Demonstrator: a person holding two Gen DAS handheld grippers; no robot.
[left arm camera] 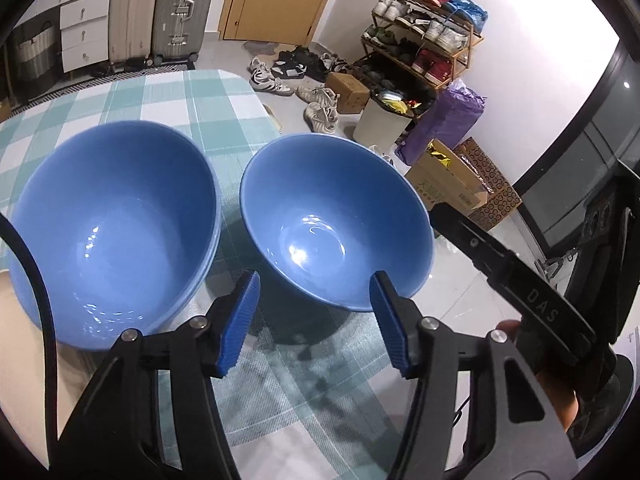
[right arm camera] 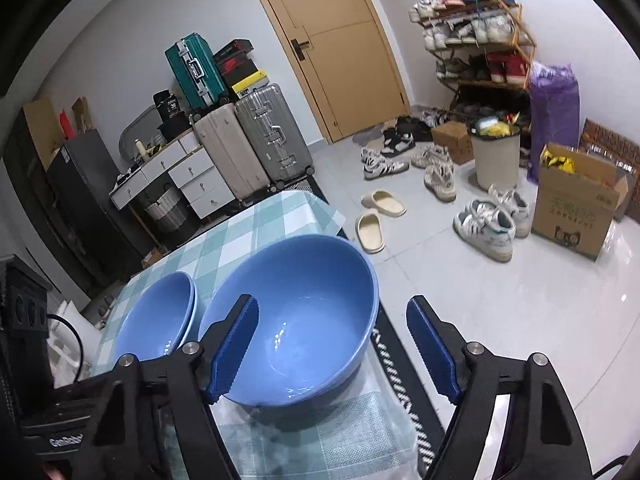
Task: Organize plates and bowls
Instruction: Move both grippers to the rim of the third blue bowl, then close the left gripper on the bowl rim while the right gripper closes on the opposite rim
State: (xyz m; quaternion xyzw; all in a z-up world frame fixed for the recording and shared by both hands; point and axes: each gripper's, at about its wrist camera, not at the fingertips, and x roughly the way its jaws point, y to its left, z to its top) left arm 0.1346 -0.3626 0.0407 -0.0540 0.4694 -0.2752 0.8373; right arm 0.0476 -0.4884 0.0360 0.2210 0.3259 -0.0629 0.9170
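A single blue bowl (left arm camera: 336, 220) (right arm camera: 296, 324) sits upright near the right edge of the checked table (left arm camera: 168, 96). A stack of blue bowls (left arm camera: 116, 232) (right arm camera: 160, 316) stands to its left. My left gripper (left arm camera: 314, 320) is open and empty, its blue pads just short of the single bowl's near rim. My right gripper (right arm camera: 332, 348) is open and empty, its left pad in front of the single bowl's near side and its right pad out beyond the table edge. The right gripper's body (left arm camera: 516, 276) also shows in the left wrist view.
The table's right edge (right arm camera: 384, 364) drops to a tiled floor. On the floor are shoes (right arm camera: 488, 224), slippers (right arm camera: 376, 216), a cardboard box (right arm camera: 576, 208), a bin (right arm camera: 496, 156) and a shoe rack (right arm camera: 476, 40). Suitcases (right arm camera: 256, 144) and drawers stand beyond the table.
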